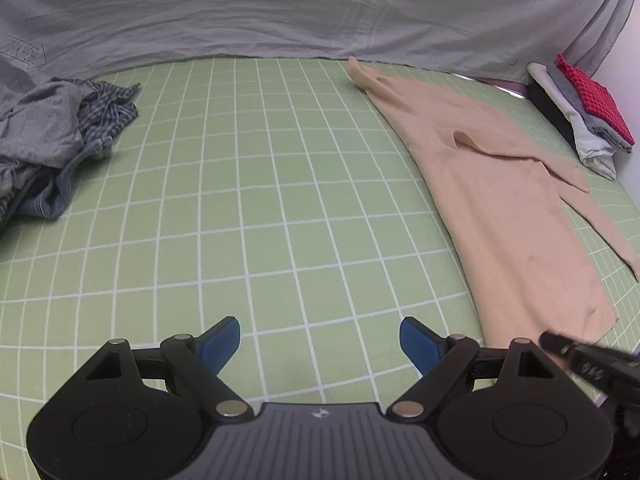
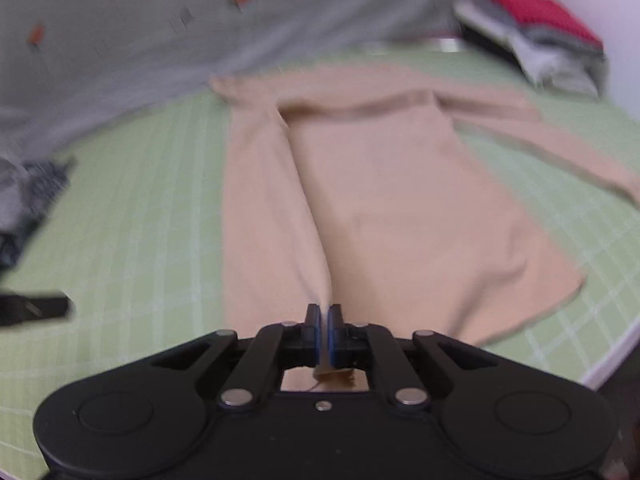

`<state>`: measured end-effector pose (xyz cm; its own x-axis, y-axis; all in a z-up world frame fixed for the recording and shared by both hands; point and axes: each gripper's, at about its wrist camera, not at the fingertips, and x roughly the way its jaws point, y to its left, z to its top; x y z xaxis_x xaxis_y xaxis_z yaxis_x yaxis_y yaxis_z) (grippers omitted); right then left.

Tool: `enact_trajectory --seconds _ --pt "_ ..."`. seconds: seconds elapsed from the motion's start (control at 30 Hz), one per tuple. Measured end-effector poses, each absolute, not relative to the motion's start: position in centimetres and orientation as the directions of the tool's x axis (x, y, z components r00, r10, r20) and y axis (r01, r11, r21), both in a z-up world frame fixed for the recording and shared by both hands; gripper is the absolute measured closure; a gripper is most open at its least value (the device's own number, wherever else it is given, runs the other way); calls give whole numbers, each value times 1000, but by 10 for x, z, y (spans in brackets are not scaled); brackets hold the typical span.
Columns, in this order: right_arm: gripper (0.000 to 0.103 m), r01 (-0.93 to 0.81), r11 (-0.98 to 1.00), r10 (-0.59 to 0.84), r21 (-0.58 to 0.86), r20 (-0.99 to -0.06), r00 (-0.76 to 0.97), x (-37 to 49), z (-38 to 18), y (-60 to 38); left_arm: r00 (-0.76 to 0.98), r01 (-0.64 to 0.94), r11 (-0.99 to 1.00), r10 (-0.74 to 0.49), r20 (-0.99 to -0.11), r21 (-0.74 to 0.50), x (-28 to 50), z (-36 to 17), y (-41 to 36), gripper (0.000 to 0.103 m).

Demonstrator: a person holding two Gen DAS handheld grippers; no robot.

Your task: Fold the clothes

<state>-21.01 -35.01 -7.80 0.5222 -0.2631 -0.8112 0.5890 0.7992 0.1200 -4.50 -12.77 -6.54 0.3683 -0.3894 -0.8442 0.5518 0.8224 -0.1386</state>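
Observation:
A beige long-sleeved garment point(image 1: 496, 200) lies spread on the green checked sheet point(image 1: 256, 208), at the right of the left wrist view. In the right wrist view the garment point(image 2: 384, 184) fills the middle, with a raised fold running from my gripper up to the neck. My right gripper point(image 2: 324, 320) is shut on the garment's near hem, and a bit of cloth sticks out behind the pads. My left gripper point(image 1: 320, 340) is open and empty above bare sheet, left of the garment's hem. The right gripper's tip point(image 1: 560, 344) shows at the garment's near corner.
A heap of unfolded grey and blue checked clothes point(image 1: 60, 140) lies at the far left. A stack of folded clothes point(image 1: 580, 116) with a red piece on top sits at the far right corner. A grey printed cloth point(image 1: 320, 12) hangs behind the bed. The bed's edge point(image 2: 616, 356) runs at the right.

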Motion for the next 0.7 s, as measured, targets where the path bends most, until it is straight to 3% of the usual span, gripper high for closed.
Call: enact_trajectory --seconds 0.07,0.13,0.27,0.33,0.47,0.63,0.7 --pt "94 602 789 -259 119 -825 503 -211 -83 -353 359 556 820 -388 -849 -140 -47 -68 -131 16" --pt "74 597 796 -282 95 -815 505 -213 -76 -355 353 555 820 -384 -853 -140 -48 -69 -138 16" --pt "55 582 808 -286 88 -805 519 -215 -70 -367 346 547 825 -376 -859 -141 -47 -72 -155 12" --pt "36 575 814 -281 84 -809 516 -215 -70 -378 351 545 827 -373 -859 -137 -47 -71 -169 12" --pt "29 559 826 -289 70 -799 528 -213 -66 -407 362 534 833 -376 -853 -140 -46 -70 -200 5" --pt "4 535 843 -295 58 -782 549 -206 -64 -457 377 513 849 -354 -856 -125 -41 -73 -245 4" --pt "2 527 847 -288 72 -771 568 -202 -64 -481 385 497 859 -343 -857 -121 -37 -75 -261 4"
